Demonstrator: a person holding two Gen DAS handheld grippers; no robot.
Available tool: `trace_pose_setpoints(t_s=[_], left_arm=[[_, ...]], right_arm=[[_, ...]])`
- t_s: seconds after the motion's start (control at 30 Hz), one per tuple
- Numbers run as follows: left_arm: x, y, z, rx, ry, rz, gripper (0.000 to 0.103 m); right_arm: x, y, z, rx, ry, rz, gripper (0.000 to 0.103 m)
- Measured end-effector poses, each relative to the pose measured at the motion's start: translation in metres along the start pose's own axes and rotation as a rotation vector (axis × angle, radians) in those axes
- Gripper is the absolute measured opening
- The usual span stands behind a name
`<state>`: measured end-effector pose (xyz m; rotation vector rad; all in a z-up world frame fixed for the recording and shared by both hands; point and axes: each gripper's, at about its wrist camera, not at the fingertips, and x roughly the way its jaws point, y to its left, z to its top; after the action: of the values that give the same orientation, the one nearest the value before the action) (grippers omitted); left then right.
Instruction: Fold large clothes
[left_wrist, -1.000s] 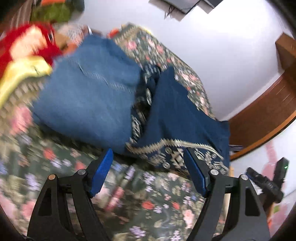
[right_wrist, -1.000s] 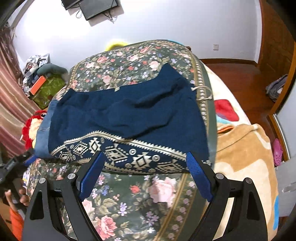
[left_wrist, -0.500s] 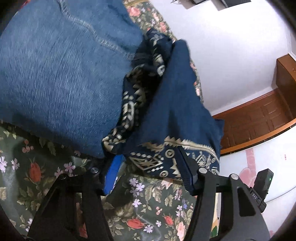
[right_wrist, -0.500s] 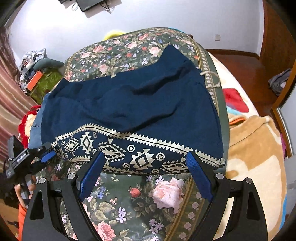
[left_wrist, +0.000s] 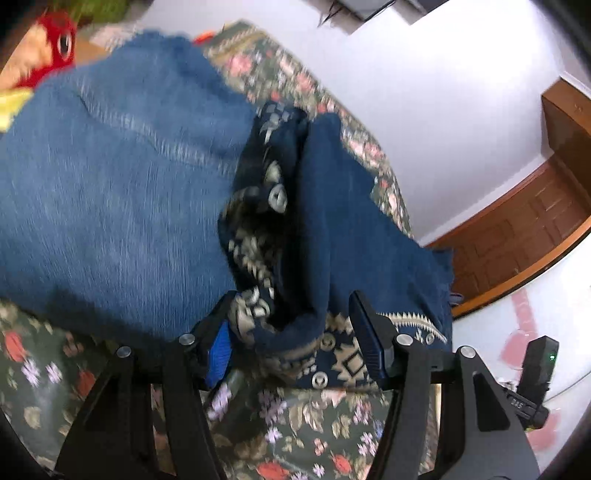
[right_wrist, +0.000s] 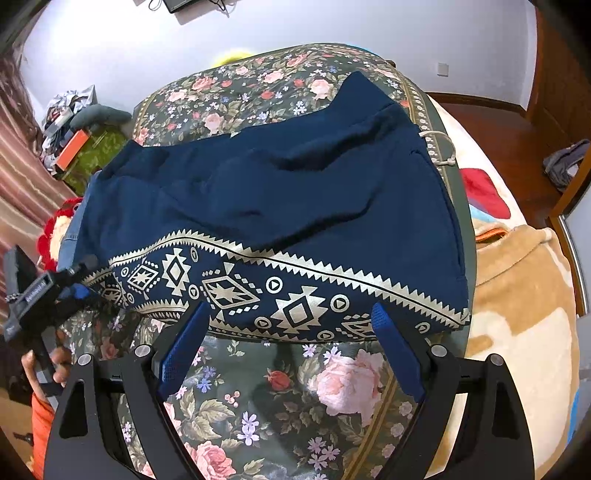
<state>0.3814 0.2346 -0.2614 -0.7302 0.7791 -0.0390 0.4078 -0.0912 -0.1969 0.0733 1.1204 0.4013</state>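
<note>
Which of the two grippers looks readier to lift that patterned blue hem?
Left. The left gripper already has the bunched hem between its fingers. The right gripper stands wide open just short of the hem's edge, over the floral cover.

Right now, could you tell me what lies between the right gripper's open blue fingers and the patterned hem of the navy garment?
Only bare floral bedspread separates the right gripper from the navy garment; the right wrist view shows it.
</note>
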Motion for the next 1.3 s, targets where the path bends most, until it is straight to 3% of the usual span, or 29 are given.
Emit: trace_pose_setpoints(t_s=[0.17,0.4,0.67,0.77,0.83,0.93,1.03,1.3], left_arm=[[0.02,0.015,0.003,-0.072,0.009,-0.025,0.059],[0.031,0.012,0.015,-0.058,-0.024,-0.009,0.061],[0.021,0.017,0.008,-0.097,-0.001,-0.161,0.06],[0.024,0.031,0.005,-0.13,0.007,-0.153,0.051],[0.028,0.037,0.005,-0.139,0.008,-0.11,0.03],[0.029,0.04,0.009,-0.159,0.012,-0.1,0.02],[0.014,0.021,0.013,-0.095,-0.017,-0.036,0.011],[-0.07,-0.028,0.029,0.015,-0.18,-0.082,0.006]], right_arm=[[0.007,0.002,0.004,0.003,0.007,0.005,0.088],[0.02,0.002,0.007,0.014,0.018,0.01,0.088],[0.024,0.005,0.009,0.001,0.019,0.015,0.088],[0.026,0.008,0.009,-0.002,0.024,0.009,0.088],[0.028,0.01,0.008,-0.005,0.027,0.01,0.088],[0.029,0.014,0.008,-0.016,0.032,0.008,0.088],[0.024,0.019,0.009,-0.019,0.03,0.012,0.088],[0.01,0.057,0.031,-0.1,-0.033,0.028,0.088]])
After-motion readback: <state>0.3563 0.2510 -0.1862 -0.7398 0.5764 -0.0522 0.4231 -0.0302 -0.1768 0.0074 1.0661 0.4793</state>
